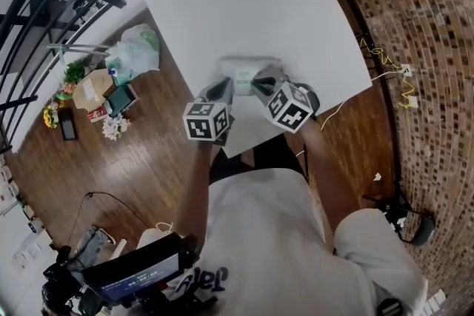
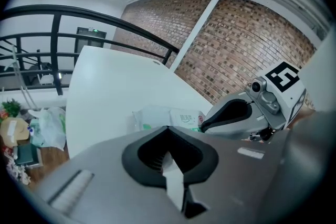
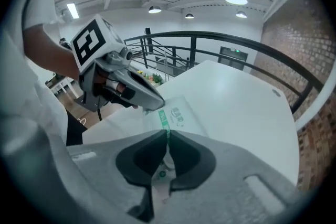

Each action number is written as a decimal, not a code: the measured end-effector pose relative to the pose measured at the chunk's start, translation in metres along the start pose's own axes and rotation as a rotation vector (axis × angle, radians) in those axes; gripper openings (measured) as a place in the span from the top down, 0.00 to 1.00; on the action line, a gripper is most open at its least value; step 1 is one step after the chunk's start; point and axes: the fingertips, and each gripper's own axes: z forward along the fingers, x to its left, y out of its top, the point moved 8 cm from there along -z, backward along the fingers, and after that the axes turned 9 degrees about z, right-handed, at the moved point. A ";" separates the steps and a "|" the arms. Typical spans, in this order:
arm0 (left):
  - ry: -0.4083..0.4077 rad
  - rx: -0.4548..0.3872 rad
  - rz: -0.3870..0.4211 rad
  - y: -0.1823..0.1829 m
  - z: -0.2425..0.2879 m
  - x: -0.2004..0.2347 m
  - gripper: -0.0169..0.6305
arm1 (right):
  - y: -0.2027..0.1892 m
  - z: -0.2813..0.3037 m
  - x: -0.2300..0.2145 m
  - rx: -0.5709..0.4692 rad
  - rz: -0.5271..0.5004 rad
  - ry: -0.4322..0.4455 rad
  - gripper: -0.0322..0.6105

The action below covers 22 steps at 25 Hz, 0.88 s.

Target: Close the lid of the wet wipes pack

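White desk (image 1: 244, 4) carries the wet wipes pack (image 1: 246, 69) close to its near edge, in front of the person. The left gripper (image 1: 224, 89) and right gripper (image 1: 261, 81) reach the pack's near side, each with jaws drawn together at the tips, gripping nothing.

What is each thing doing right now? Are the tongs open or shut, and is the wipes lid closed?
Left tongs: shut, nothing held.
Right tongs: shut, tips right at the pack.
Wet wipes pack: lying flat on the white table, between both tongs.
Lid: hidden behind the tongs, so open or closed cannot be told.
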 end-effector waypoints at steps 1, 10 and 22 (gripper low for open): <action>-0.001 0.000 -0.001 0.000 0.000 0.000 0.95 | 0.000 0.001 0.001 0.010 -0.021 -0.018 0.94; -0.003 0.009 0.002 -0.001 0.001 0.001 0.95 | 0.003 0.011 0.008 0.117 -0.152 -0.071 0.96; -0.003 0.021 0.028 0.000 0.004 0.000 0.95 | 0.008 0.024 0.013 0.255 -0.235 -0.145 0.96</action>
